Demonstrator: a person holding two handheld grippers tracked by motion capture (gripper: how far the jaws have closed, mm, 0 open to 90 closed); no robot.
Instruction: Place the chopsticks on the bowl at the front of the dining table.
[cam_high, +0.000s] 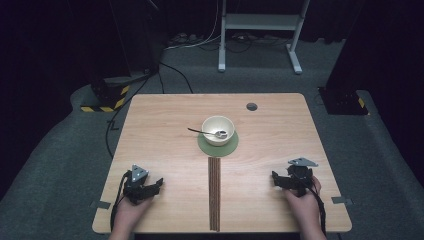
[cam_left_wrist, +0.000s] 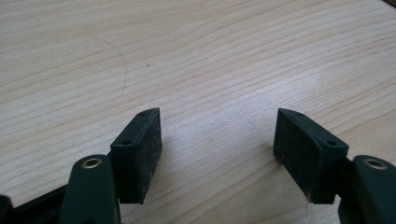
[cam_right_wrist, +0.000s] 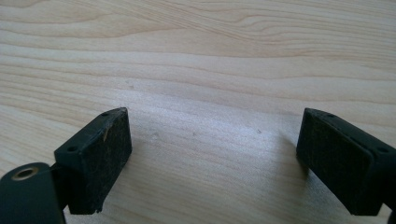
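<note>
- In the high view, the wooden surface fills the middle of the frame, with dark carpet around it.
- A cream bowl stands on a round green mat just above the centre of the frame, near the middle of the surface.
- A metal spoon rests in the bowl; its handle sticks out over the rim toward the left of the frame.
- A dark striped strip runs straight down from just below the mat to the bottom edge of the surface.
- The left tool sits at the lower left of the high view, held by a hand that enters from the bottom edge.
- In the left gripper view its jaws stand wide apart, with bare wood between the pads.
- The right tool sits at the lower right of the high view, held by the other hand.
- In the right gripper view its jaws are also spread wide over bare wood, holding nothing.
- Both tools are well apart from the bowl, one on each side of the strip.
- A small dark round cap is set in the surface at the upper right of the bowl.
</note>
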